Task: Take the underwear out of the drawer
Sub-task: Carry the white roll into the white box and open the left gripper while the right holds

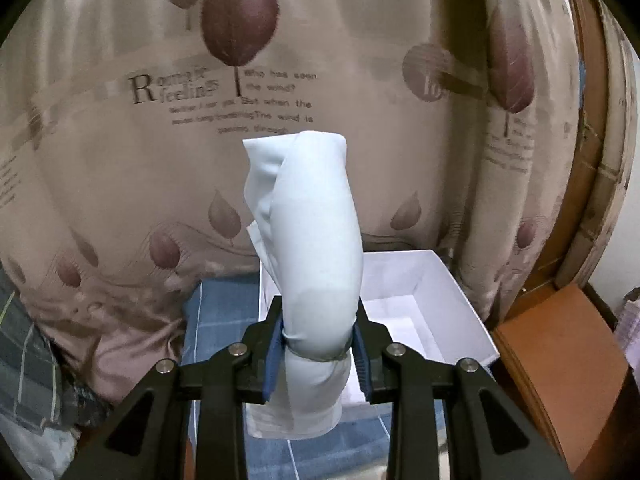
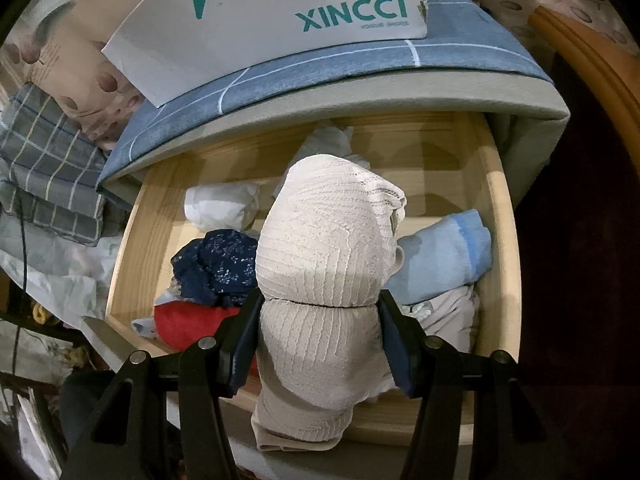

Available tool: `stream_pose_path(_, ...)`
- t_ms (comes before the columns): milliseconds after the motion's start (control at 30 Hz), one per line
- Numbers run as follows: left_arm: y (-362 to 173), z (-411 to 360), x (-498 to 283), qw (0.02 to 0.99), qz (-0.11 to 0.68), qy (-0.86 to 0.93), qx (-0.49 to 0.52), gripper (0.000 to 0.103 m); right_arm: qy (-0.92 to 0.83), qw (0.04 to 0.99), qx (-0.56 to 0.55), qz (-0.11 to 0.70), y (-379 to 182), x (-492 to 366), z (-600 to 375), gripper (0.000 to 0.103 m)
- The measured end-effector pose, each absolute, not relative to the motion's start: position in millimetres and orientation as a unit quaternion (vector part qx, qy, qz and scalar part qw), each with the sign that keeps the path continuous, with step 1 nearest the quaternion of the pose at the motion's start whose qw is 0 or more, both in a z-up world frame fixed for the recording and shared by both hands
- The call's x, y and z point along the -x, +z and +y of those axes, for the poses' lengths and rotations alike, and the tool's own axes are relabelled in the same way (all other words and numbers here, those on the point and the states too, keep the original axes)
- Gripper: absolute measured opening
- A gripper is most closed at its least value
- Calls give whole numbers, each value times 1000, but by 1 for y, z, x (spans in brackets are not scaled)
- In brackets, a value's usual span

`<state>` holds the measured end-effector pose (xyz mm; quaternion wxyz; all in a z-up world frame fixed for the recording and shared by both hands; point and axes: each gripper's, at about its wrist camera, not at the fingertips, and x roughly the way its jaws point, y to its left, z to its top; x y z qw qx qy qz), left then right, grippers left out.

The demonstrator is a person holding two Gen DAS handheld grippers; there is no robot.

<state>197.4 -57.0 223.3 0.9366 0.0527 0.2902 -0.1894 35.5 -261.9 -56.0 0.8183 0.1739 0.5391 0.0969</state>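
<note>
In the left wrist view my left gripper (image 1: 318,350) is shut on a rolled pale blue underwear (image 1: 310,240), which stands up between the fingers in front of a white open box (image 1: 440,280). In the right wrist view my right gripper (image 2: 320,320) is shut on a rolled beige knitted underwear (image 2: 324,248), held over the open wooden drawer (image 2: 500,216). Inside the drawer lie a navy patterned roll (image 2: 216,264), a red piece (image 2: 188,324), a white roll (image 2: 220,206) and a light blue roll (image 2: 444,256).
A curtain with leaf print (image 1: 160,140) fills the background on the left wrist side, above a blue checked mattress cover (image 1: 220,320). An orange-brown board (image 1: 560,360) sits to the right. A white XINCCI box lid (image 2: 280,20) lies on the bed over the drawer; grey checked cloth (image 2: 48,168) is piled left.
</note>
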Motion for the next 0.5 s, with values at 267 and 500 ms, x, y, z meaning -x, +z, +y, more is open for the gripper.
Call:
stream_pose_path(267, 166, -82, -247, 916, 352, -177, -72, 30, 101, 817, -185, 537, -56, -35, -267, 53)
stream_pose_path(500, 118, -76, -265, 898, 407, -150, -71, 30, 106, 815, -186, 539, -57, -35, -265, 53)
